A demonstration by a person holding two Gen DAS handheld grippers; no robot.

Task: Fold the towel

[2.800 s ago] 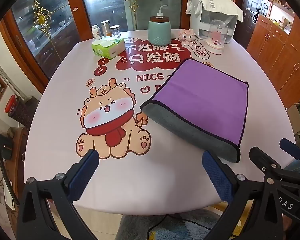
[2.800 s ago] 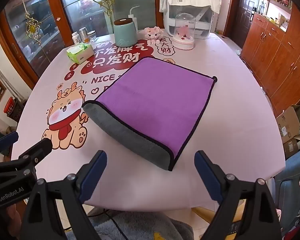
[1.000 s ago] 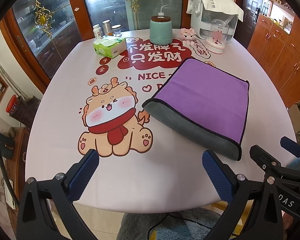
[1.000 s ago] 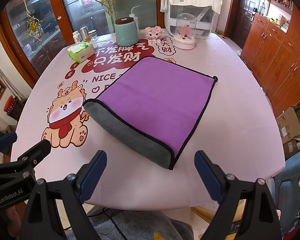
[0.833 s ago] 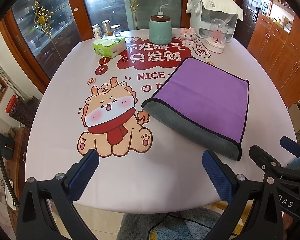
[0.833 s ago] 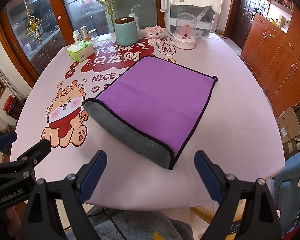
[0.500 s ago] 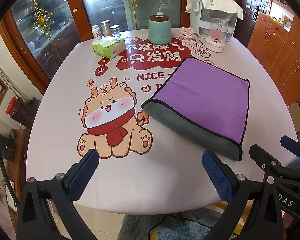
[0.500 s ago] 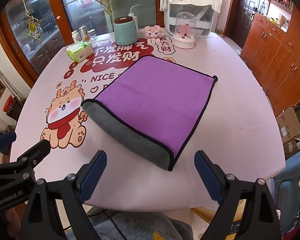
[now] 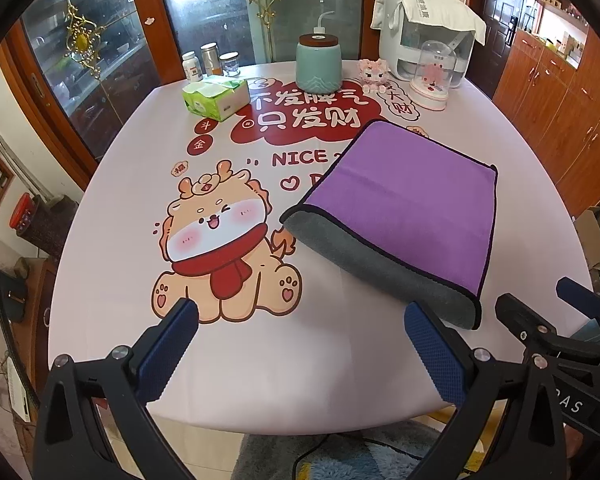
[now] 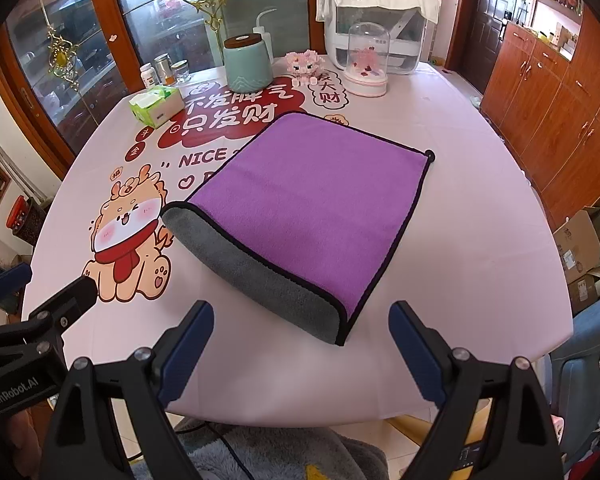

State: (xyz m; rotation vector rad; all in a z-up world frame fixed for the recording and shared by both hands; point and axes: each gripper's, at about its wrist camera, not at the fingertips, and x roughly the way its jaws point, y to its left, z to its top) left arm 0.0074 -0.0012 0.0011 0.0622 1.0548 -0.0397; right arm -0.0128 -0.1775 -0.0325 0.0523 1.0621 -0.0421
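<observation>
Purple towel (image 10: 316,204) lies folded on the table (image 10: 480,248), grey fold toward the near edge — untouched. Left gripper (image 9: 300,344) and right gripper (image 10: 300,340) hover off that edge, fingers spread wide, holding nothing.

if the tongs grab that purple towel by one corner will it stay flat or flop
The purple towel will probably flop: its near edge bulges in a soft grey roll, so it is thick, limp cloth. Already doubled, its layers would likely fall open if lifted by one corner. On the smooth tablecloth a push may slide or bunch it.
</observation>
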